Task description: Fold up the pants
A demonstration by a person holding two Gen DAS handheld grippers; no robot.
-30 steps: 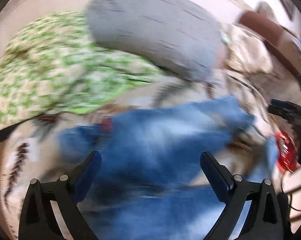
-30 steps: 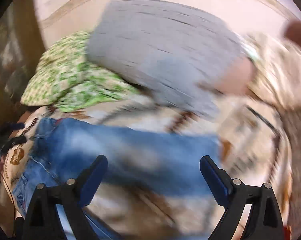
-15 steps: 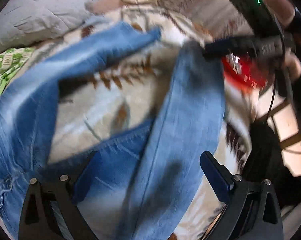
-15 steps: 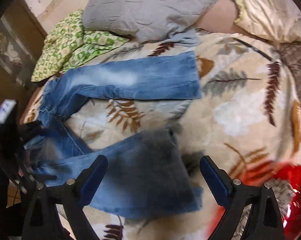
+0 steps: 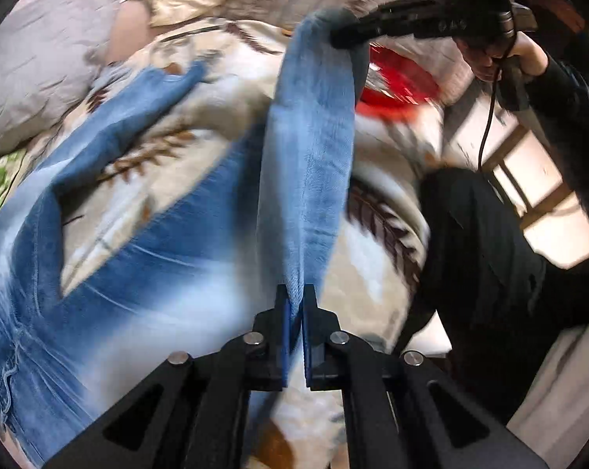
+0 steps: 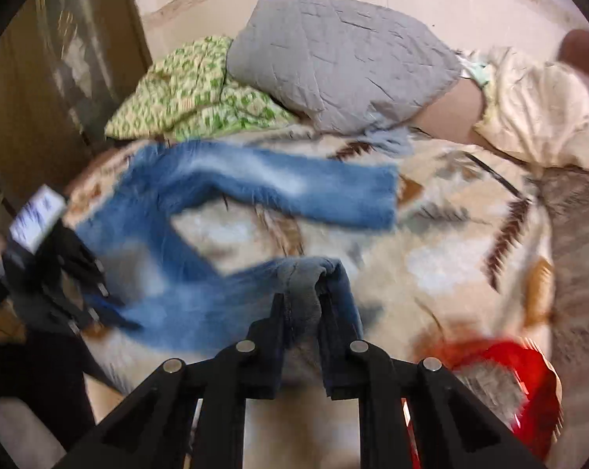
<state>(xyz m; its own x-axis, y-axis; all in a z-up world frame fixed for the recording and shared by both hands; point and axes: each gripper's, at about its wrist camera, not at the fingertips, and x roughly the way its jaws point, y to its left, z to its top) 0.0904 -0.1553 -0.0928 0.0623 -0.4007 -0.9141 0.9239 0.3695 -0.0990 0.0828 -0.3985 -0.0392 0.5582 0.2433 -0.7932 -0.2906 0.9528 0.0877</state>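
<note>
Blue jeans (image 5: 110, 258) lie on a leaf-patterned blanket (image 5: 224, 78), legs spread apart. My left gripper (image 5: 294, 305) is shut on the near leg's edge and holds it raised. My right gripper (image 6: 300, 301) is shut on that same leg's hem (image 6: 306, 273); it also shows in the left wrist view (image 5: 341, 35), pinching the far end. The leg (image 5: 310, 148) hangs stretched between both grippers. The other leg (image 6: 294, 191) lies flat toward the pillows. The left gripper appears in the right wrist view (image 6: 99, 308) at the left.
A grey pillow (image 6: 341, 62), a green patterned cloth (image 6: 193, 97) and a cream pillow (image 6: 537, 117) lie at the bed's head. A red object (image 6: 517, 387) sits on the blanket near the right gripper. The person's dark legs (image 5: 490, 242) stand beside the bed.
Both grippers were open above the jeans; now both are shut on the near leg, which is lifted off the blanket between them.
</note>
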